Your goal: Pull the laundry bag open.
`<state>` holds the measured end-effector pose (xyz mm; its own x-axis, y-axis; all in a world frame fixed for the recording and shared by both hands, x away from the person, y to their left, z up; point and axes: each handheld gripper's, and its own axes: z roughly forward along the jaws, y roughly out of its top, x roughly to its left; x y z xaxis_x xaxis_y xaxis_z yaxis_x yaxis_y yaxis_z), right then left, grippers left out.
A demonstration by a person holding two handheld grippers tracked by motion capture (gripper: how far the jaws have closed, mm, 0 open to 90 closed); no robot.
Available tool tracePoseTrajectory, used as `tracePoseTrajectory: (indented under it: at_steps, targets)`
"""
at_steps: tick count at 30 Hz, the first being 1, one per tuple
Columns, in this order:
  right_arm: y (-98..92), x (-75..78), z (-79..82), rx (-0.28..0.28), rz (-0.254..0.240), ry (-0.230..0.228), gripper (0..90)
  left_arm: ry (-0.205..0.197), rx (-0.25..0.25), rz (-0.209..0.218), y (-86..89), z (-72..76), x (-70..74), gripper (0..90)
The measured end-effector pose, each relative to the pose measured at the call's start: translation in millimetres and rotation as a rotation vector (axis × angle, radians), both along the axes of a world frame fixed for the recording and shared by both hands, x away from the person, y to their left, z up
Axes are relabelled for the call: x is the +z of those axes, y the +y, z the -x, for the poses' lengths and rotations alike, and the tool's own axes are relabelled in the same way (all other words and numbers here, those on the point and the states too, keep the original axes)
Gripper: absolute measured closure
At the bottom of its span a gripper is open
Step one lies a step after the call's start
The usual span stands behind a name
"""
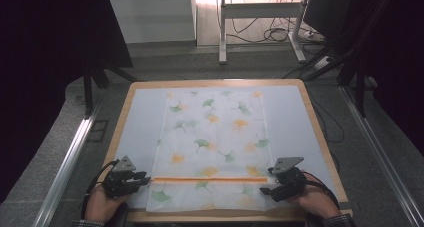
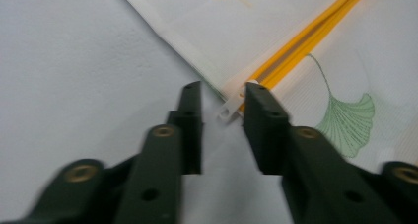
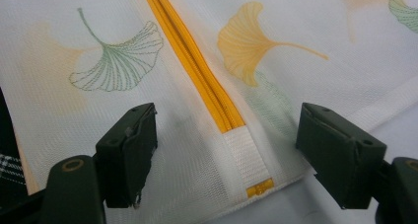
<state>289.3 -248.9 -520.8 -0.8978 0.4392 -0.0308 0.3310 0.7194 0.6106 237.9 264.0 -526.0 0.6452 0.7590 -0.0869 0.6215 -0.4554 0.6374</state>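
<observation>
Mesh bag point(image 1: 212, 147) with a ginkgo-leaf print lies flat on the middle of the table point(image 1: 320, 137), its long sides running away from the person and its near edge close to the table's near edge. An orange zipper point(image 1: 210, 179) crosses the bag from side to side near that near edge. The zipper's white pull tab point(image 2: 227, 109) sits at the bag's left edge (the teeth appear closed along the visible length), and the opposite end of the zipper terminates in a white fabric strip point(image 3: 245, 157) with a small orange mark at its tip, at the bag's right edge. The left gripper point(image 2: 223, 93) is positioned at the zipper's left end, low over the table, with its jaws narrowly apart on either side of the pull tab; the tab lies in the gap and looks to be touching the right-hand jaw, but it is not clamped. The right gripper point(image 3: 226, 118) is positioned at the zipper's right end with its jaws spread wide, one on each side of the zipper line above the mesh, holding nothing. In the high view the left gripper point(image 1: 145, 177) and the right gripper point(image 1: 265, 189) rest at the bag's two near corners, each held by a hand entering from the bottom edge. The table surface under the bag is covered by a pale sheet point(image 1: 140, 122).
</observation>
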Motion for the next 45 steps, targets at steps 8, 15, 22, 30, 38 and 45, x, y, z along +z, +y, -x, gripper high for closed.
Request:
tracePoseTrajectory:
  at_steps: [8,15,22,30,38,45]
  targets:
    - [3.9,2.8,1.9,0.022,0.011,-0.008,16.0,-0.034,0.021,0.033,-1.1,-0.5,1.8,39.3]
    - [6.7,14.5,2.5,-0.012,-0.07,-0.024,10.2,-0.051,0.029,0.051,-8.9,-6.2,5.7,17.0]
    - [5.1,21.5,2.6,-0.047,-0.073,-0.052,3.8,-0.06,0.024,0.078,-15.0,-14.2,14.8,5.5]
    - [-8.4,25.4,8.5,-0.166,-0.132,-0.089,0.6,-0.098,0.031,0.043,-11.3,-13.7,10.1,0.9]
    - [-22.9,25.8,17.6,-0.262,-0.158,-0.105,0.0,-0.109,0.054,0.042,-1.1,-9.7,0.7,0.6]
    - [-24.4,21.5,14.8,-0.272,-0.133,-0.104,0.0,-0.106,0.05,0.037,-2.0,-10.3,0.1,0.8]
